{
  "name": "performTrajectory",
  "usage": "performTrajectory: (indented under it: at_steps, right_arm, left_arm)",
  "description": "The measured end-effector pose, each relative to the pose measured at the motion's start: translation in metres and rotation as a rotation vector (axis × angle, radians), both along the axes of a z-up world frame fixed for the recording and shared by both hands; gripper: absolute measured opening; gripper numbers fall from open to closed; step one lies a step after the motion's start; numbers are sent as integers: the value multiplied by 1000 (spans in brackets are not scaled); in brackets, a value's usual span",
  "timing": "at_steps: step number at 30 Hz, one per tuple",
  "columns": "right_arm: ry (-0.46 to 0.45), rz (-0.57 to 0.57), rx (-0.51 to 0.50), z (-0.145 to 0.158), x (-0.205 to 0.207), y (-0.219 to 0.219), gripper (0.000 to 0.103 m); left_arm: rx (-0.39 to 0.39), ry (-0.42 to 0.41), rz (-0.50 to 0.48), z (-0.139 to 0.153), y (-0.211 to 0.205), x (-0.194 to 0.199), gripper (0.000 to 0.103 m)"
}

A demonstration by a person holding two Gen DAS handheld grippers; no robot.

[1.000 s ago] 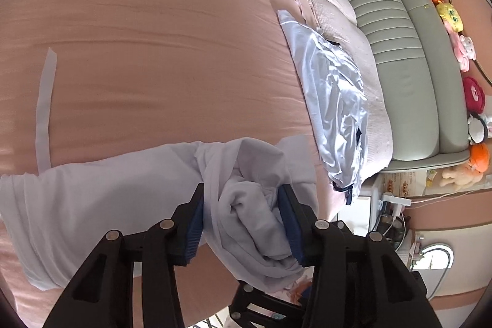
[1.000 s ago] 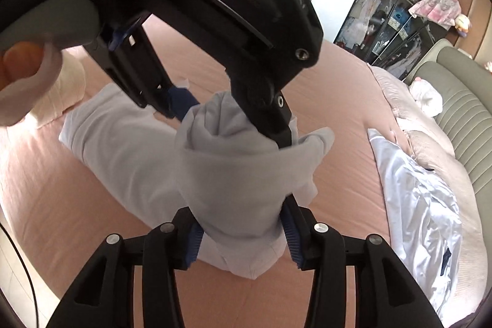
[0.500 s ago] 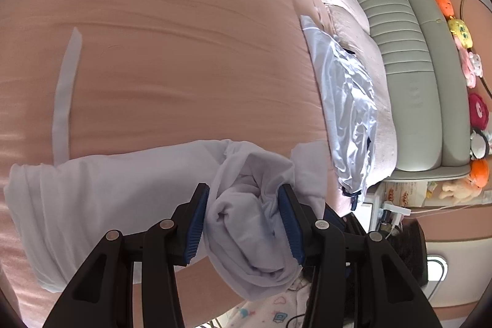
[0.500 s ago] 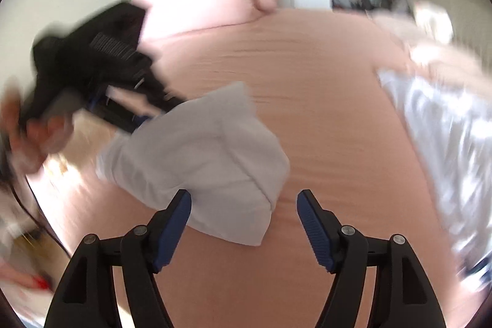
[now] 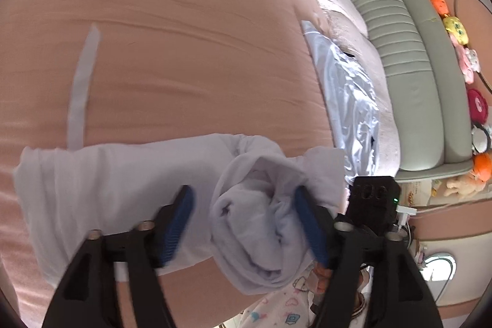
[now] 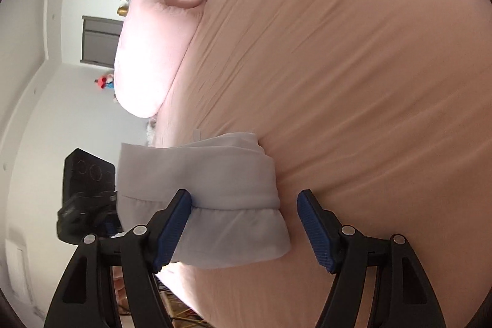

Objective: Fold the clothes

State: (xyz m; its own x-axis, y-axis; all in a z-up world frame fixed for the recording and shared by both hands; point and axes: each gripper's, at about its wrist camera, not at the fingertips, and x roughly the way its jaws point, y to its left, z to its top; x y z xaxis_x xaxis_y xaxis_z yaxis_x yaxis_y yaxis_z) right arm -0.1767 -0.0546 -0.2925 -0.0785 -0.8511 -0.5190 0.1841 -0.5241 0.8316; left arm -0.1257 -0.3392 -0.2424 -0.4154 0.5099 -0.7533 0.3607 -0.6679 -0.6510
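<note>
A: Where's the garment (image 5: 117, 174) relative to the jaws?

B: Left gripper (image 5: 246, 223): jaws spread. The bunched end sits between them, touching the right pad, clear of the left. Right gripper (image 6: 243, 226): jaws spread, folded edge between them, left pad against the cloth (image 6: 200, 183).

A: Change from half a second ago?

B: Left was pinching the bunch, now it has let go. Right view has swung toward the pillow (image 6: 156, 45).

A: Surface, room?

B: Pink bed sheet (image 5: 184, 36); garment across the lower frame. Silvery garment (image 5: 350, 100) right of centre, grey-green headboard (image 5: 409, 60) and plush toys (image 5: 458, 29) at right edge.
</note>
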Motion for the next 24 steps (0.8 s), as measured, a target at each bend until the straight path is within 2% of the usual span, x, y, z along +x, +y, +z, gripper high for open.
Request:
performTrajectory:
  at_steps: [6,9,16,21,24]
  right_arm:
    - [69,19,41,5,-2,-11,71]
    - [67,15,31,3,4,-16,71]
    - [73,10,50,-4,10,-33,71]
    - [70,5,58,-5,11,-30,71]
    - [60,3,56,-5,11,-27,71]
  left_arm:
    - [60,16,84,3,-12,24,79]
    - [55,37,95,3,-5,29,86]
    - [42,88,115,1,15,38,86]
    - [-86,132,78,16,40,34,86]
    - [-139,138,95,15,42,31,86]
